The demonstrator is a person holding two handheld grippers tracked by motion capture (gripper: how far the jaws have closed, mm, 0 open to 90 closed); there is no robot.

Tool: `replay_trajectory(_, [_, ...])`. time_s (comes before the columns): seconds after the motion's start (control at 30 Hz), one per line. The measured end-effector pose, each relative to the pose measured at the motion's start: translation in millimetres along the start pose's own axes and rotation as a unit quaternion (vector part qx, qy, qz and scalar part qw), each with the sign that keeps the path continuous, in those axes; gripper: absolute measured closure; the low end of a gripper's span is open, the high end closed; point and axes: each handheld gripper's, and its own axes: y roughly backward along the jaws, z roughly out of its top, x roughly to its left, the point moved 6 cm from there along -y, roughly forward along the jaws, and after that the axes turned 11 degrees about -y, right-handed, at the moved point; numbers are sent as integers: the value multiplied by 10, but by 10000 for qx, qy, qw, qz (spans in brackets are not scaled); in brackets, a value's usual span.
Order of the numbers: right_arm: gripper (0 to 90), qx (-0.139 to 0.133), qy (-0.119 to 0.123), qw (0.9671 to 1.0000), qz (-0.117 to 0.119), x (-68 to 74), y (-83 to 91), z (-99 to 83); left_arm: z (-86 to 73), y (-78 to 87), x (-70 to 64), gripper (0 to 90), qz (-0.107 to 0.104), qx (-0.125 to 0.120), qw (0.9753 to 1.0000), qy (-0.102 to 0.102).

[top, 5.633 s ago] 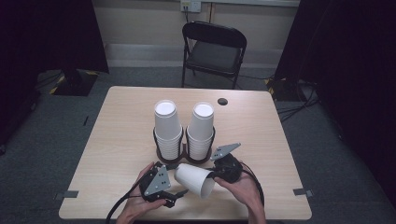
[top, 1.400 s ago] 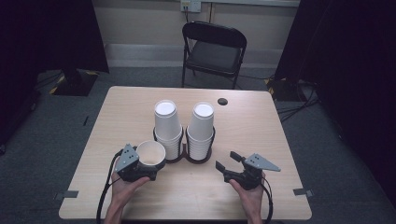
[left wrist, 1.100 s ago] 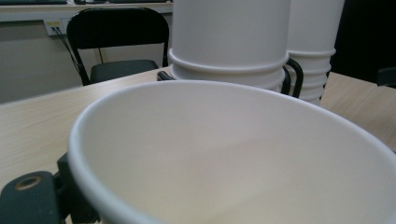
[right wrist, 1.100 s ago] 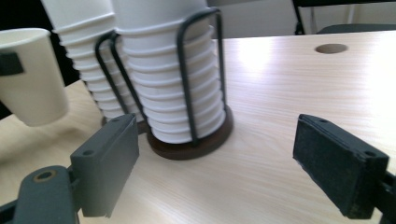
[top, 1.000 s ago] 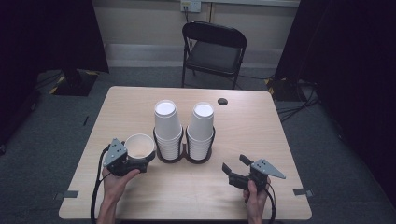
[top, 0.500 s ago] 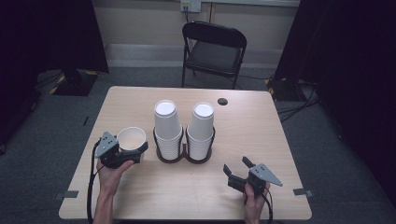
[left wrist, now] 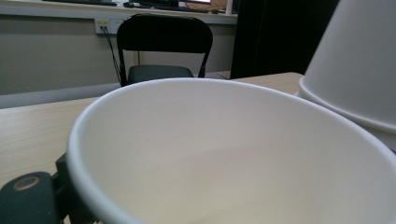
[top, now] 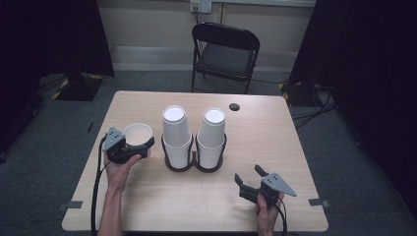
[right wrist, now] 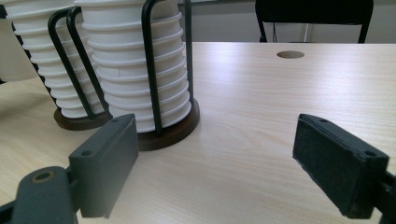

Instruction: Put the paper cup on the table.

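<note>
A single white paper cup stands mouth up at the table's left, and my left gripper is shut on its lower wall. In the left gripper view the cup's wide rim and inside loom close, with a cup stack to the right. Two tall stacks of upside-down white cups sit in a black wire holder at mid-table. My right gripper rests near the front right edge, open and holding nothing. Its two pads stand wide apart, facing the nearer stack.
A black folding chair stands beyond the far edge of the table. A small round cable hole is in the tabletop at back right. Bare wood lies right of the holder. Cables trail from both grippers over the front edge.
My left gripper has carried the cup leftward, away from the stacks, and kept it upright. The right gripper, which earlier held the cup, has drifted toward the front right and stays open.
</note>
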Motion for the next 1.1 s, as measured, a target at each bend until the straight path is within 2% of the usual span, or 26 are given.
replay_trajectory(0.1, [138,-25,3,10000,9,-1,4,1,-55,-57,26,79,14,48,9999,147])
replay_trajectory(0.13, [138,-12,12,10000,13,1,4,0,-86,-86,18,77,-53,107,9998,172])
replay_trajectory(0.23, [138,-21,62,10000,20,16,3,-3,-149,-150,19,76,43,271,9996,90])
replay_trajectory(0.37, [138,-44,61,10000,30,13,6,-1,-231,-214,63,75,36,343,9992,195])
replay_trajectory(0.57, [138,-25,94,9999,46,17,5,-3,-362,-278,79,78,80,623,9980,35])
replay_trajectory(0.83, [139,-20,101,9999,60,19,5,-4,-386,-270,81,85,144,784,9968,-96])
replay_trajectory(0.93, [138,-26,101,9999,63,19,5,-3,-424,-280,85,95,135,880,9960,-79])
replay_trajectory(1.1, [139,-25,78,9999,67,16,6,-3,-457,-281,80,108,174,1042,9943,-171])
